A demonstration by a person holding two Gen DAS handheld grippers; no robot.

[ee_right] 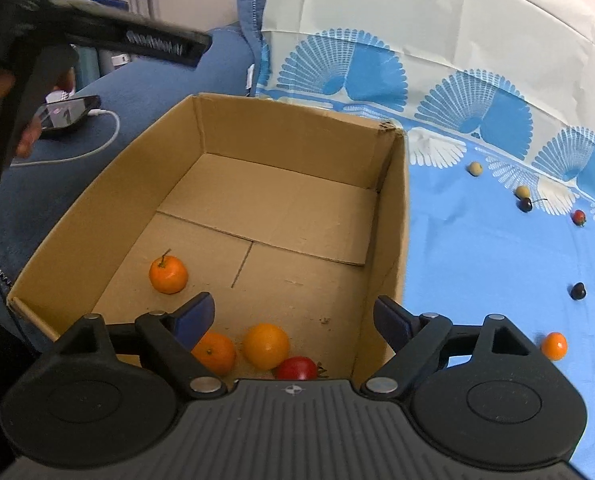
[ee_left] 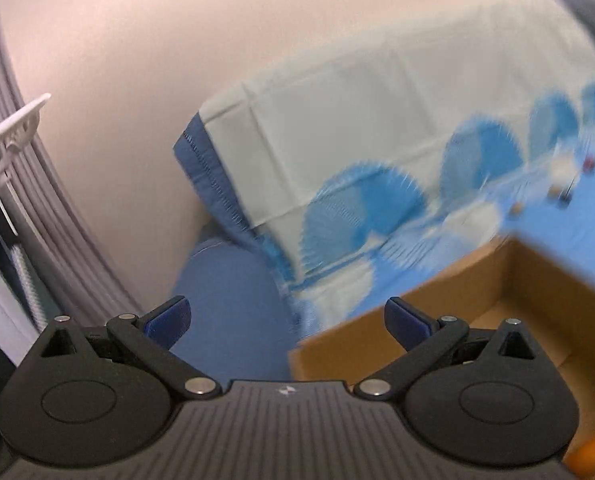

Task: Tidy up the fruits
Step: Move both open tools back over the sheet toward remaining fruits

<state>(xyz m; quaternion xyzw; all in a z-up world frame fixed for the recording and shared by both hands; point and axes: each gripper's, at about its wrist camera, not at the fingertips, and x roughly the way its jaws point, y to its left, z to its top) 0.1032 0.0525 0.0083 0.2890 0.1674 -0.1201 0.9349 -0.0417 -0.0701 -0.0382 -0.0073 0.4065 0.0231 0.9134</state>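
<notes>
Your cardboard box [ee_right: 297, 184] sits open-topped at the left edge of the blue fan-print cloth [ee_right: 477, 260]. Inside, near the box's near wall, lie three oranges [ee_right: 266, 346] and a red tomato [ee_right: 297, 368]. A small orange fruit [ee_right: 554, 345] and dark cherries [ee_right: 577, 291] are scattered on the cloth towards its right edge. Your right gripper [ee_right: 293, 316] hangs over the box, jaws apart and holding nothing; your left gripper [ee_left: 287, 320], blurred, is likewise spread wide.
</notes>
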